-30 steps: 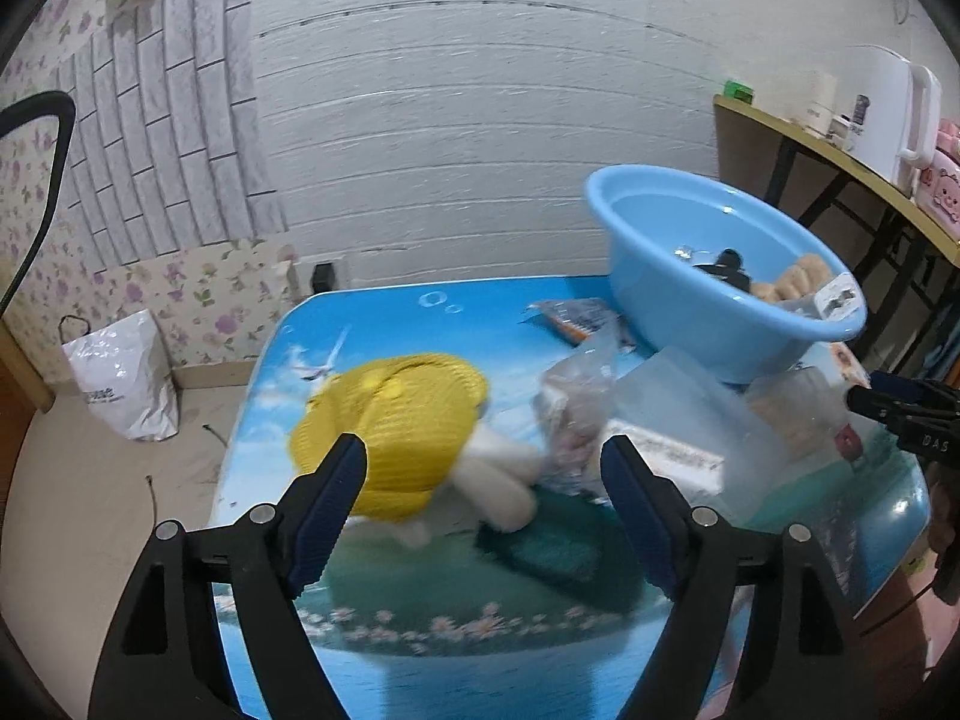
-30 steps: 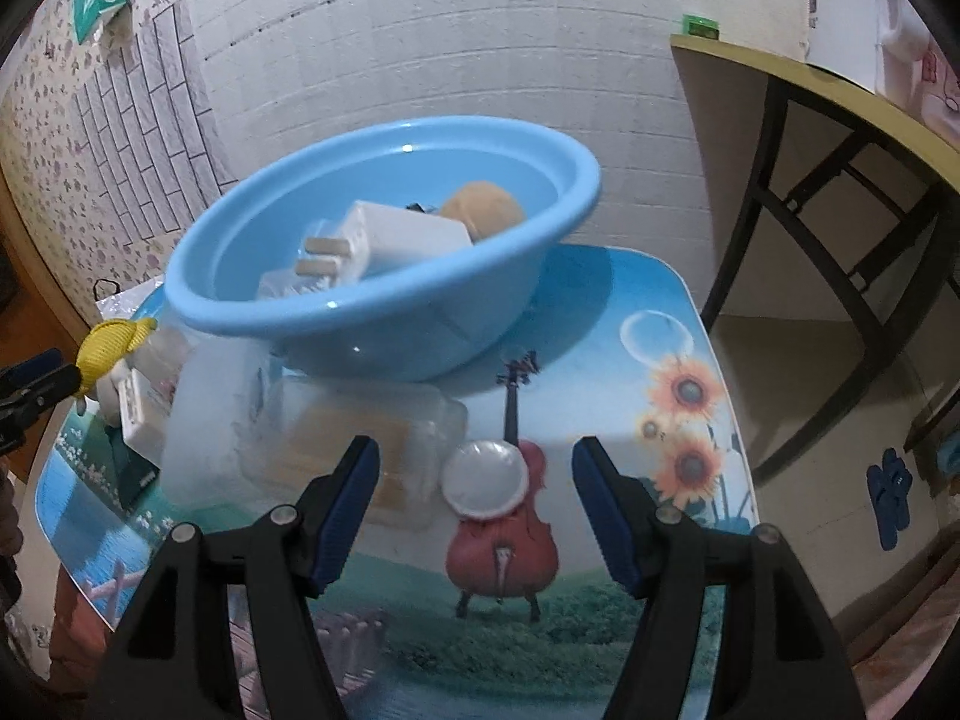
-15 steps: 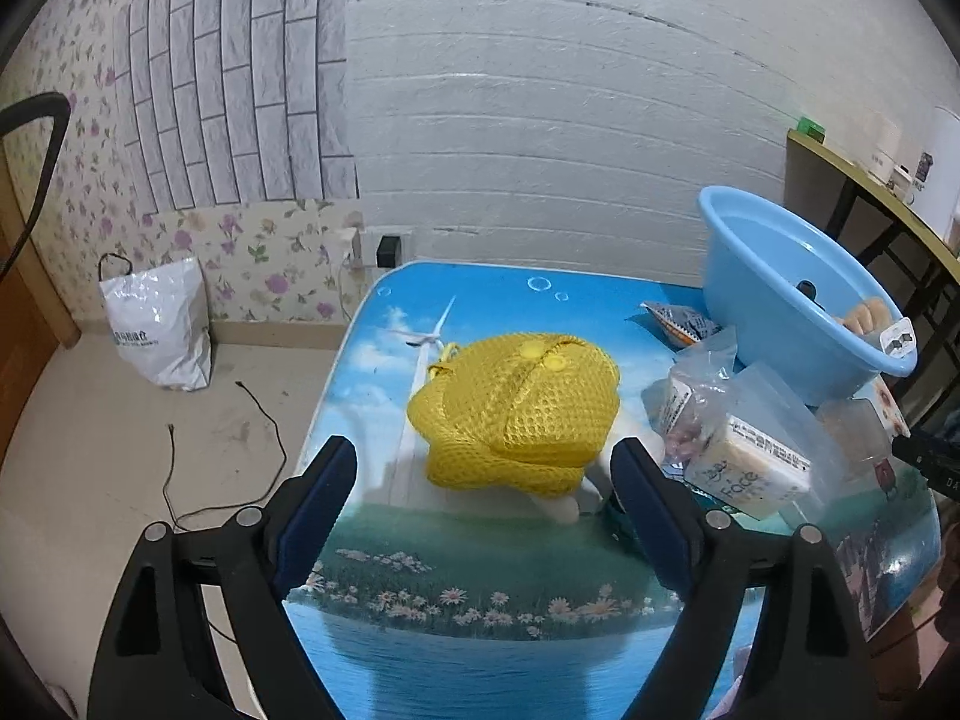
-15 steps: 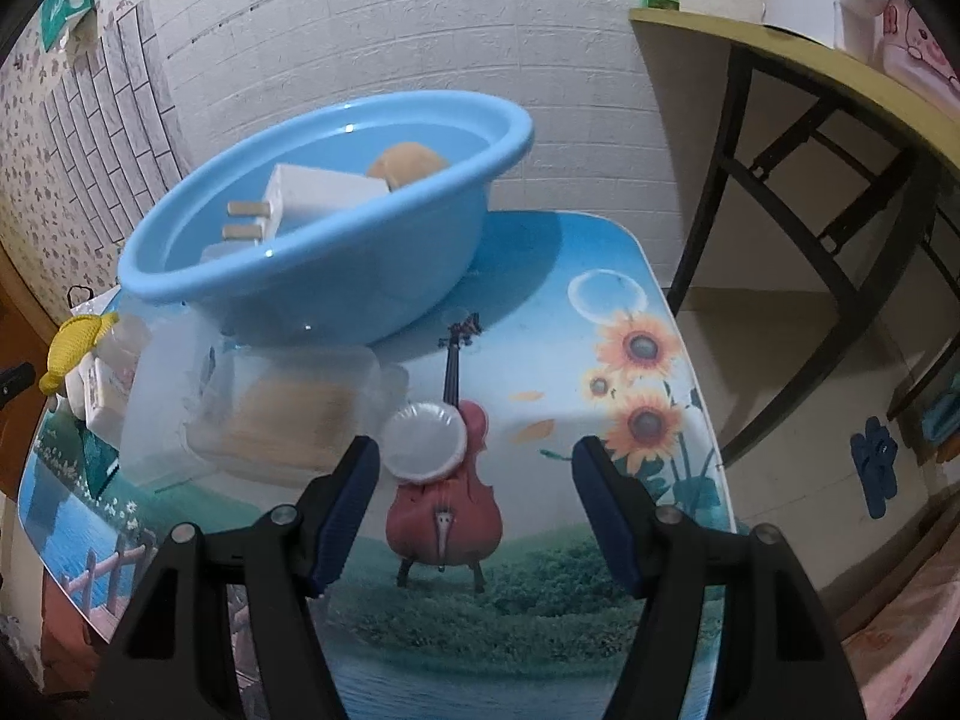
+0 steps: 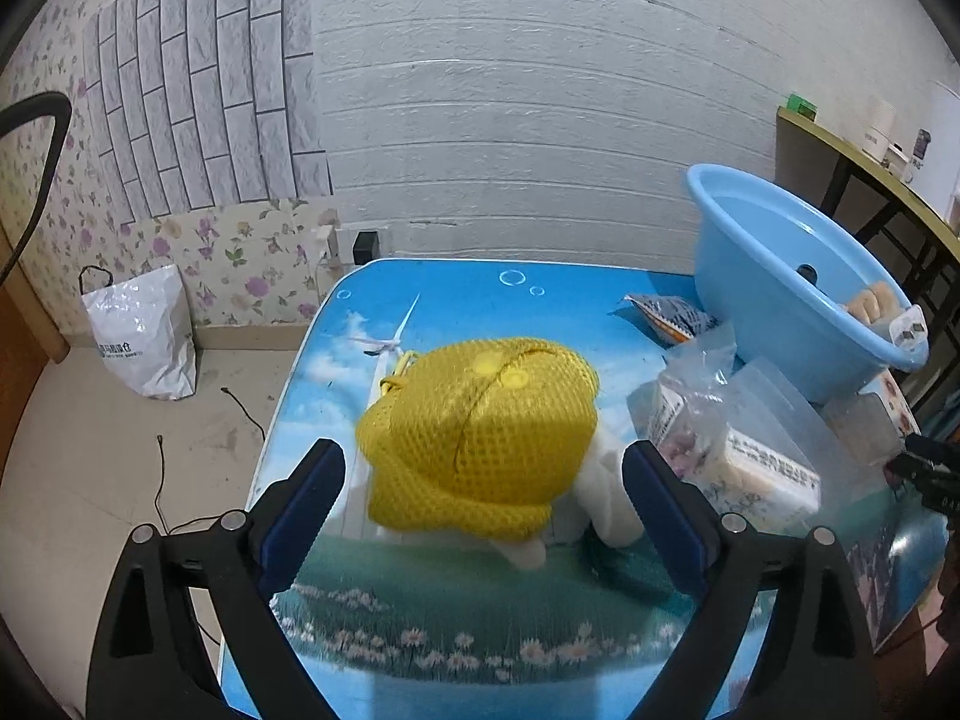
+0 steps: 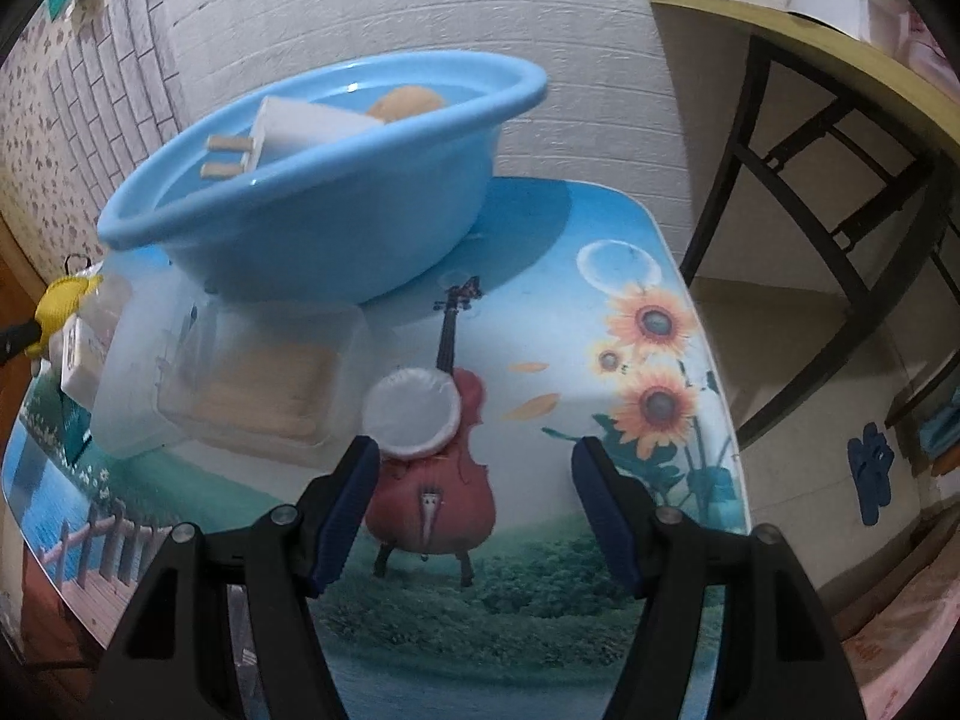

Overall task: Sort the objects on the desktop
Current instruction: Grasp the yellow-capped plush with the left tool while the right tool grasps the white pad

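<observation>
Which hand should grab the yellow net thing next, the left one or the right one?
Probably the left. The left tool is open, and the yellow mesh bag sits right between its fingers. The right tool faces the white round pad, with the bag far off at its view's edge.

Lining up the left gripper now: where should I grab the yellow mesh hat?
Pinch the hat across its domed crown, straight in from the near side. The open left gripper already brackets it, and the soft mesh should bunch easily. Avoid the white plush underneath.
</observation>
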Available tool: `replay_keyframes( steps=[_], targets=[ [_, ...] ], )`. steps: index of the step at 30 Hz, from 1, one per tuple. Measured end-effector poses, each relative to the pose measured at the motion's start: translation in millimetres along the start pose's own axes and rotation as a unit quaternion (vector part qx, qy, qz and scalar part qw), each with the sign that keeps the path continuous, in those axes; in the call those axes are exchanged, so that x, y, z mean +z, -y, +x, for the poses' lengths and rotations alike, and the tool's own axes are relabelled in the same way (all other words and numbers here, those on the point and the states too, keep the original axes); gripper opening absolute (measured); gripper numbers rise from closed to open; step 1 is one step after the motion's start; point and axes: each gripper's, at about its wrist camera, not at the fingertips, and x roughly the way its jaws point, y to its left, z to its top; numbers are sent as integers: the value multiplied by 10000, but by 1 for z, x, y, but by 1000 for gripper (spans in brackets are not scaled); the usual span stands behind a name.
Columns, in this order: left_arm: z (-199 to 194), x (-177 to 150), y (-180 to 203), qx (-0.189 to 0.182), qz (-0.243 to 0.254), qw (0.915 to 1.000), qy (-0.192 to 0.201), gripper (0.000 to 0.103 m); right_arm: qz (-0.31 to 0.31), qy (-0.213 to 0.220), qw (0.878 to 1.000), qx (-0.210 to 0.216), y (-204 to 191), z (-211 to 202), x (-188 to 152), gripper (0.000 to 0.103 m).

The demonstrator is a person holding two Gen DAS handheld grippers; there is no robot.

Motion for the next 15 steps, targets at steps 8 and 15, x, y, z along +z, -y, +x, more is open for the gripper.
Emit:
replay_keyframes(
  steps=[8, 15],
  targets=[
    [25, 7, -4, -57, -82, 9997, -200, 94, -177, 69, 9998, -45, -7, 8, 7, 66],
    [39, 8, -6, -135, -191, 9995, -211, 103, -306, 154, 9994, 56, -10, 8, 8, 54]
  ],
)
